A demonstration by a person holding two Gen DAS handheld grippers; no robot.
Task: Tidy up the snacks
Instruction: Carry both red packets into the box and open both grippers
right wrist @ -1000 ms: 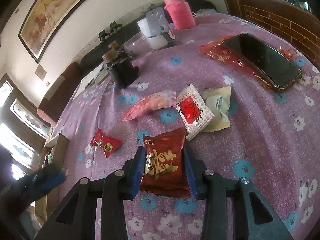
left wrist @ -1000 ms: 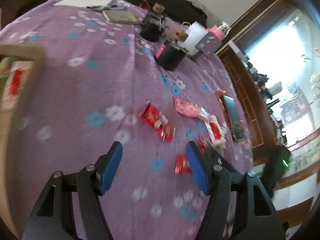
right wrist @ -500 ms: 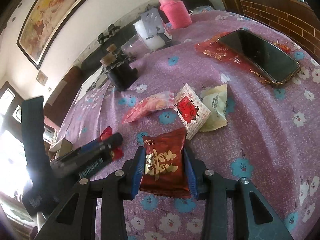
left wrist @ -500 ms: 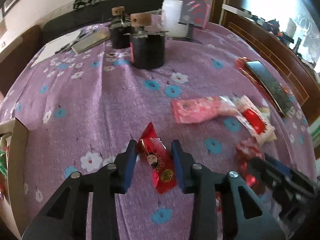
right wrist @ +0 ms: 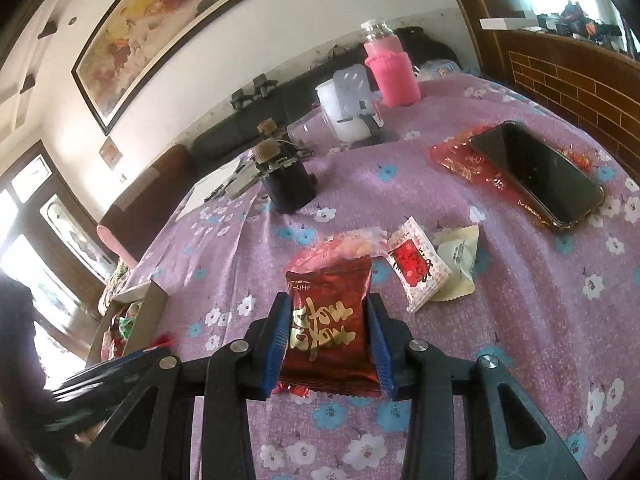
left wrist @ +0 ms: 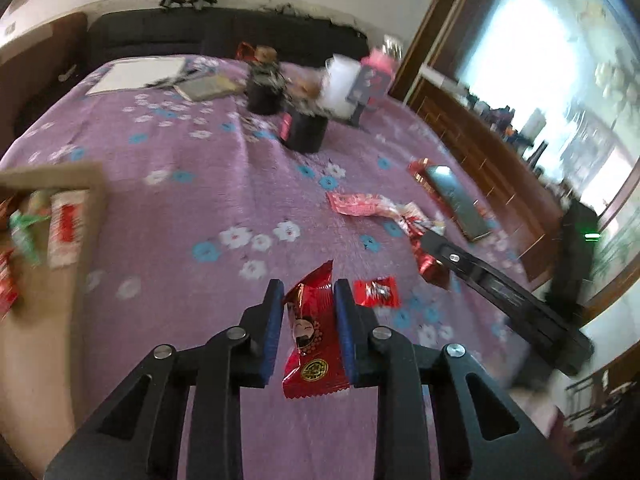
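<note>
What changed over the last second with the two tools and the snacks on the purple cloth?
The left tool, open and empty a second ago, closed on the red cartoon-face candy and now holds it clear of the cloth, with the cardboard box in view to its left. The right tool kept its grip on the dark red gold-lettered packet. The other snacks and the phone stayed put.

Two black jars, one phone
</note>
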